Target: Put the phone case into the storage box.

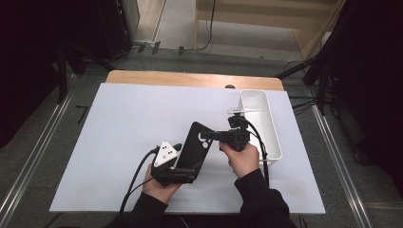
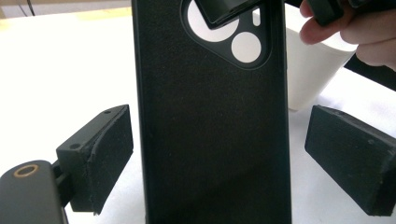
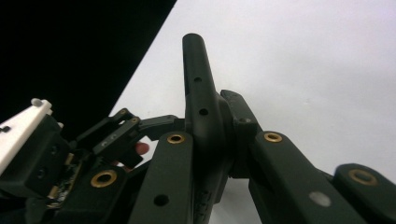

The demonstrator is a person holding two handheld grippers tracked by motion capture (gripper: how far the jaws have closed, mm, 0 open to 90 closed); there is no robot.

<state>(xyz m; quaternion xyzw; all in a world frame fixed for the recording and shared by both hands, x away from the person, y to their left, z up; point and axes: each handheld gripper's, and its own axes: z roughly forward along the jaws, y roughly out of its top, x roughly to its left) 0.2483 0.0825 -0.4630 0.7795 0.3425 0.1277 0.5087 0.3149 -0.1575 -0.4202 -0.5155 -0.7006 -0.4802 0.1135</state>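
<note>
A black phone case with a camera cutout is held tilted above the white table top. My right gripper is shut on its upper end by the cutout; in the right gripper view the jaws pinch the case's edge at the right gripper. My left gripper is at the case's lower end. In the left gripper view the case stands between the two pads of the left gripper, which is open, with a gap on each side.
A long white bin stands on the right side of the table, just behind the right hand; its wall appears behind the case. The table's wooden far edge lies at the back.
</note>
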